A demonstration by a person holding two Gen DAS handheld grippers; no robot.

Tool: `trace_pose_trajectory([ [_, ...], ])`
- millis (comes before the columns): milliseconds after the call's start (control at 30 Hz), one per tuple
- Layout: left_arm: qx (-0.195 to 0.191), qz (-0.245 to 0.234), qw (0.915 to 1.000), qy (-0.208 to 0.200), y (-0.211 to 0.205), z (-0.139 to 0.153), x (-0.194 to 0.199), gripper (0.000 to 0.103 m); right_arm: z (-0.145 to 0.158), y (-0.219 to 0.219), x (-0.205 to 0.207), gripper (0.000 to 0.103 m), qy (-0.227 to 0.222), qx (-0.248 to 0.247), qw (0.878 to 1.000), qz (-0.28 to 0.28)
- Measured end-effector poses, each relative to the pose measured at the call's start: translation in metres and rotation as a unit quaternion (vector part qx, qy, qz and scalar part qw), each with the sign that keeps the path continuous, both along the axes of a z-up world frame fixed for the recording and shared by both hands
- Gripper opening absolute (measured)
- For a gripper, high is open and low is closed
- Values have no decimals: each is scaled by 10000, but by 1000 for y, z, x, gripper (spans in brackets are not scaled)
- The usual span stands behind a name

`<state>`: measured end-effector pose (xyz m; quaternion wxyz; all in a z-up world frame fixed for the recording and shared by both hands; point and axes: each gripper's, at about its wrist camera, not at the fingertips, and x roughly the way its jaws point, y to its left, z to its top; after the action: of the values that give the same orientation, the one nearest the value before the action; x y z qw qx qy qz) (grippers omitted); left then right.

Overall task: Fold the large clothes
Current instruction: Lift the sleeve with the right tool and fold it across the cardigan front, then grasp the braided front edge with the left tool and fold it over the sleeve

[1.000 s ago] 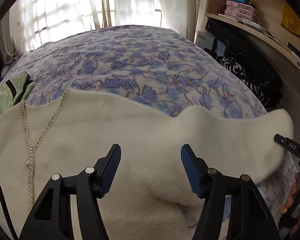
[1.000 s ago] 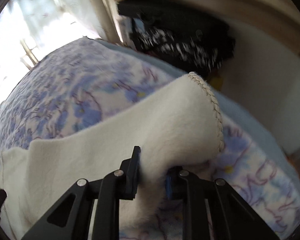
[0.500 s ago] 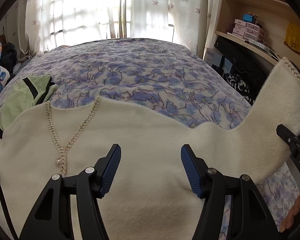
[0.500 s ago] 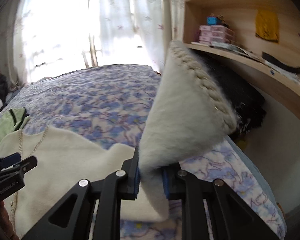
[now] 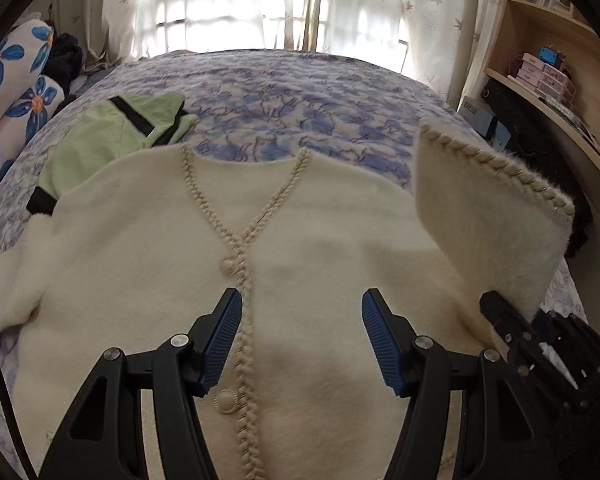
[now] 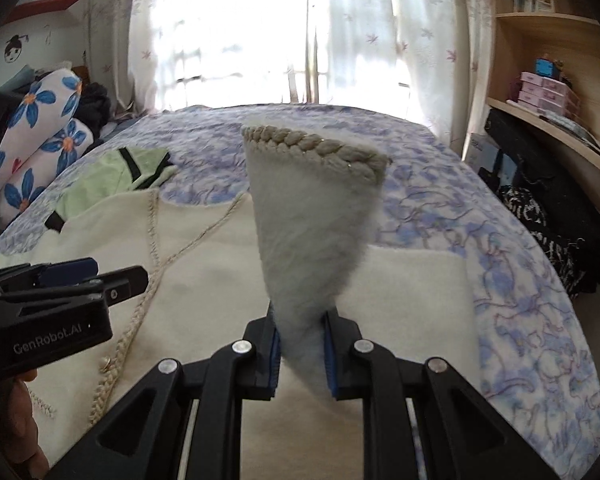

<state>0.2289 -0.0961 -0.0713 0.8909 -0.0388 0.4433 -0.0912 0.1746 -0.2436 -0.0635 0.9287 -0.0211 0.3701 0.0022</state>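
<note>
A cream fuzzy cardigan (image 5: 308,248) with braided trim and pearl buttons lies flat, front up, on the bed. My left gripper (image 5: 302,340) is open and empty, hovering over its button line. My right gripper (image 6: 300,356) is shut on the cardigan's right sleeve (image 6: 312,216) and holds it upright above the garment's body (image 6: 220,288), its braided cuff on top. The lifted sleeve also shows in the left wrist view (image 5: 488,232), with the right gripper (image 5: 516,320) below it. The left gripper shows in the right wrist view (image 6: 80,276) at the left.
The bed has a blue and purple patterned cover (image 5: 300,96). A green garment (image 5: 112,136) lies at the cardigan's far left. Flowered pillows (image 5: 16,92) sit at the left. Wooden shelves (image 5: 548,80) and dark clothes (image 6: 548,208) stand to the right. A curtained window (image 6: 300,32) is behind.
My right gripper lifted the sleeve off the bed's right edge and swung it left over the cardigan. My left gripper pulled back, bringing the neckline and buttons into view.
</note>
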Motion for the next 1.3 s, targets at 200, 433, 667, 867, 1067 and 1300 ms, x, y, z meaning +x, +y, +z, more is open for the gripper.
trace_pose_trajectory([
  [200, -296, 235, 9965, 744, 47, -54, -2, 61, -68, 49, 0, 23, 1058, -274, 9933, 376],
  [433, -835, 100, 9914, 1006, 57, -74, -11, 61, -56, 48, -31, 56, 1038, 235, 9928, 549],
  [667, -844, -213, 9929, 809, 43, -58, -15, 61, -36, 41, -64, 56, 808, 665, 9939, 355],
  [867, -778, -433, 9936, 697, 33, -44, -31, 61, -26, 34, -82, 56, 689, 619, 9955, 209],
  [1067, -809, -613, 9916, 806, 23, -42, -41, 61, -19, 18, -92, 56, 610, 772, 9951, -1],
  [1300, -855, -805, 9882, 979, 12, -49, -45, 61, -19, 5, -98, 56, 544, 807, 9951, -186],
])
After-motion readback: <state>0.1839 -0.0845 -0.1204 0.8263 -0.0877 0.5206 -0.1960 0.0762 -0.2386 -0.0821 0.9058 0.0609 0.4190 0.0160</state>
